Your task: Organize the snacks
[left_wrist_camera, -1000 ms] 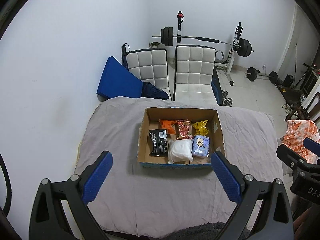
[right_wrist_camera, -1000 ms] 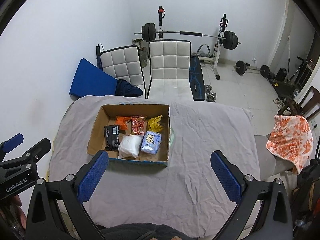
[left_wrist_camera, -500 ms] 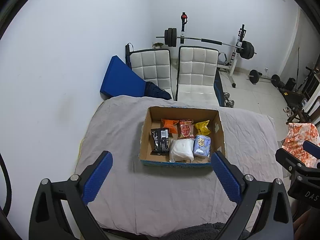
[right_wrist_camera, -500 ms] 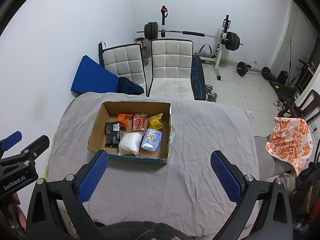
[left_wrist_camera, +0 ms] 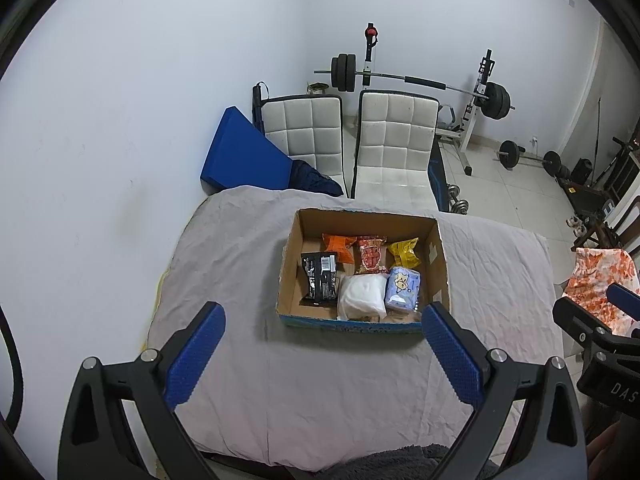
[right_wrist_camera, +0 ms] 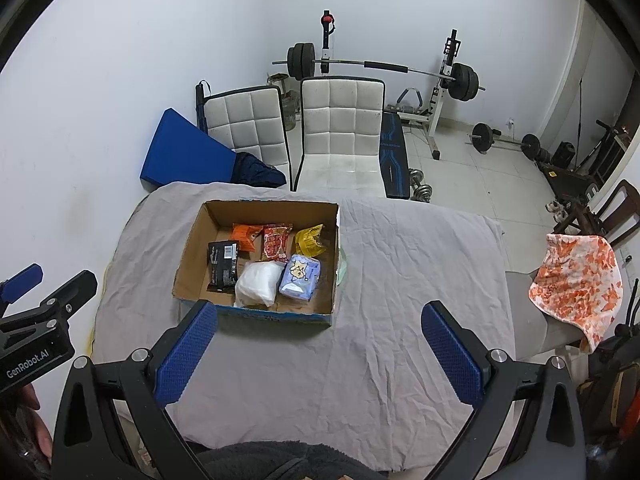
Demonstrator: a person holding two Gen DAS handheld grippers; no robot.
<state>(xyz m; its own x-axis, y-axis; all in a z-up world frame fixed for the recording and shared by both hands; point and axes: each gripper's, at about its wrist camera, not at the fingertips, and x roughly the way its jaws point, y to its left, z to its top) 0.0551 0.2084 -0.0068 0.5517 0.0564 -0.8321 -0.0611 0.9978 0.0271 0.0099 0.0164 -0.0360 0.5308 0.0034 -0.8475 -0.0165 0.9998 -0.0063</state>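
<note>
We find the snacks inside an open cardboard box [left_wrist_camera: 362,272] that rests on the grey-covered worktop [left_wrist_camera: 248,264], toward its far left portion. The far row of the box holds, left to right, an orange packet [left_wrist_camera: 338,245], a red packet [left_wrist_camera: 371,255] and a yellow packet [left_wrist_camera: 405,252]. The near row holds a black packet [left_wrist_camera: 320,278], a white bag [left_wrist_camera: 362,295] and a pale blue packet [left_wrist_camera: 403,288]. The black packet lies with its long axis running near to far; the red packet lies the same way. The pale blue packet lies the same way but tilts slightly to the right at its far end.

We hold the left hand-held gripper [left_wrist_camera: 322,354] above the near edge of the worktop, jaws spread wide and empty, touching nothing. Its right fingertip [left_wrist_camera: 436,320] appears over the near right corner of the box in the left wrist view; whether it is in contact cannot be told.

We hold the right hand-held gripper [right_wrist_camera: 318,350] in like manner to the right of the left one, jaws spread wide and empty, over bare cloth. Both units point toward the far side and downward at the worktop. Two white chairs [right_wrist_camera: 340,128] stand beyond the far edge.
</note>
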